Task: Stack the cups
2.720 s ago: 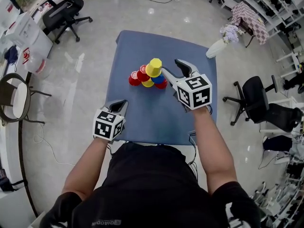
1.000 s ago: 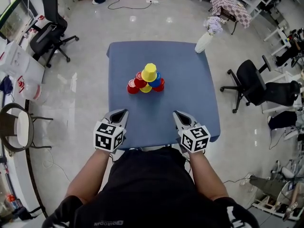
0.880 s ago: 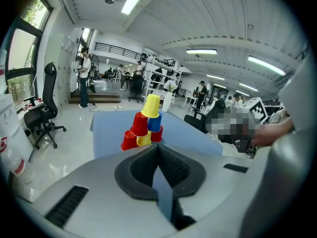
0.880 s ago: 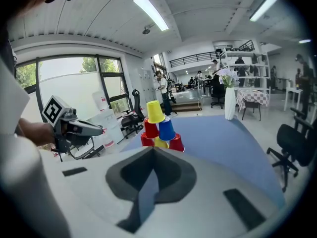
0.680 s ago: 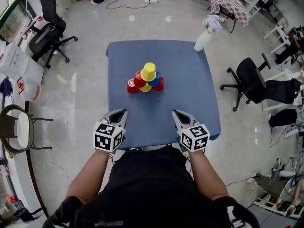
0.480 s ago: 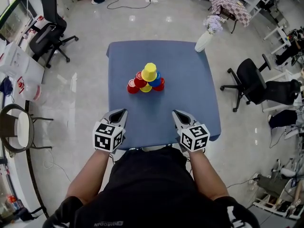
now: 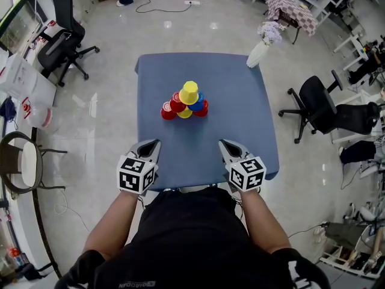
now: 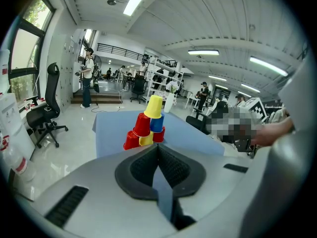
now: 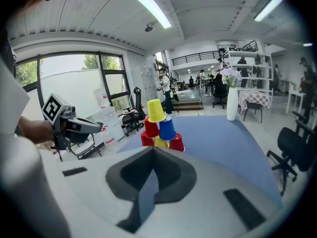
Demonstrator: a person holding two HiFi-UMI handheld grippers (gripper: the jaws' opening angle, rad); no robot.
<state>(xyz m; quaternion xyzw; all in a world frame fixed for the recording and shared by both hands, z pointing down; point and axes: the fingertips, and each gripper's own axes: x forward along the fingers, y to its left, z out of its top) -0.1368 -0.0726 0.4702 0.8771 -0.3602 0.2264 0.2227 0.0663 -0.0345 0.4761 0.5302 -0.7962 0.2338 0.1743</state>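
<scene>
Pyramid of cups (image 7: 185, 103) stands at table (image 7: 240, 119) centre, yellow cup (image 7: 189, 93) on top. The left gripper (image 7: 151, 143) at 7 o'clock from it and the right gripper (image 7: 226, 144) at 5 o'clock rest at the near edge. Both have jaws pressed together, holding nothing. Both sit well apart from the stack, probably to avoid knocking it. Stacking appears complete.
</scene>
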